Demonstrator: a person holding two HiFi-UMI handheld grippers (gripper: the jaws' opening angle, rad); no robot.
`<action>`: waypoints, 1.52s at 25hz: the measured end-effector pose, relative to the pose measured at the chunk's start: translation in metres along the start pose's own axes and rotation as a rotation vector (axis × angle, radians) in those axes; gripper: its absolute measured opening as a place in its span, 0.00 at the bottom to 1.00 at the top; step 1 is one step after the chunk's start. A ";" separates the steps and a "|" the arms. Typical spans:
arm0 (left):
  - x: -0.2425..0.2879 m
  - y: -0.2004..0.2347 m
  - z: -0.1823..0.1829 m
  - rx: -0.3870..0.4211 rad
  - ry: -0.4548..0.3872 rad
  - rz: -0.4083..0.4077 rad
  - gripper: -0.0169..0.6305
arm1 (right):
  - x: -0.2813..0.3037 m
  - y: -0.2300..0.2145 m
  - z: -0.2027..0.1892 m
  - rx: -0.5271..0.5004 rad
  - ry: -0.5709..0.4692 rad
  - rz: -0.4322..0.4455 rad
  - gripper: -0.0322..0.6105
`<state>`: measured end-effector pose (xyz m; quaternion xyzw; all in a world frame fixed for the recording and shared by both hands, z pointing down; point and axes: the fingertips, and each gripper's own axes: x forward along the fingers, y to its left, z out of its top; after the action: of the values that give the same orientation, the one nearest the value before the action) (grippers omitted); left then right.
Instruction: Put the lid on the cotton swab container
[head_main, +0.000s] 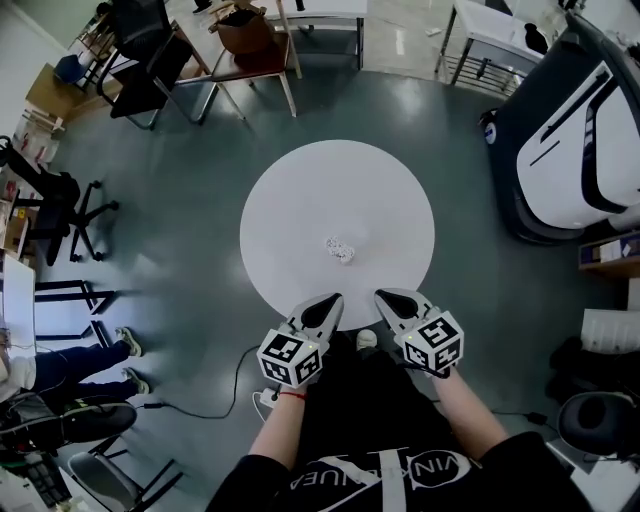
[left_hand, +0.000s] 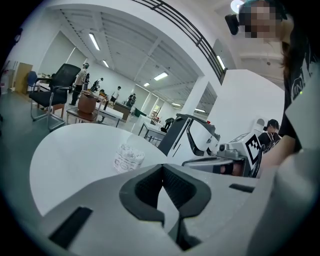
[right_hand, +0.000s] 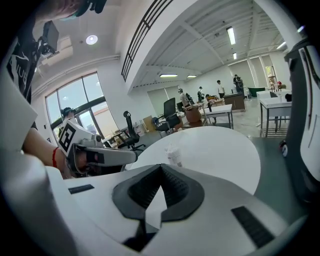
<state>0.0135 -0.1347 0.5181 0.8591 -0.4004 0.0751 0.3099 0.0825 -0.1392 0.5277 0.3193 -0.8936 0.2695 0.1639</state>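
Note:
The cotton swab container (head_main: 340, 248) is a small clear tub full of white swabs, open at the top, standing near the middle of the round white table (head_main: 300, 190). It also shows in the left gripper view as the container (left_hand: 127, 157) and in the right gripper view as the container (right_hand: 174, 154). No lid is visible in any view. My left gripper (head_main: 335, 299) and right gripper (head_main: 384, 295) hover side by side at the table's near edge, short of the container. Both are shut with nothing held, as seen at the left gripper (left_hand: 161, 167) and right gripper (right_hand: 160, 167).
A small white round thing (head_main: 366, 340) shows between the grippers below the table edge; I cannot tell what it is. Office chairs (head_main: 150, 60) and desks stand at the back, a large white and black machine (head_main: 570, 140) at the right, a cable (head_main: 220, 400) on the floor.

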 end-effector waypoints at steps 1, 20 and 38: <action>0.004 0.004 0.002 0.011 0.011 -0.003 0.04 | 0.005 -0.004 0.000 0.004 0.006 0.001 0.05; 0.046 0.079 0.009 -0.070 0.074 -0.016 0.04 | 0.075 -0.092 0.017 0.088 0.077 -0.089 0.05; 0.067 0.103 0.010 -0.100 0.079 -0.025 0.04 | 0.120 -0.117 0.060 0.065 0.007 0.129 0.05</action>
<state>-0.0187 -0.2341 0.5844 0.8439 -0.3802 0.0848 0.3688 0.0634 -0.3084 0.5791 0.2653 -0.9025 0.3096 0.1387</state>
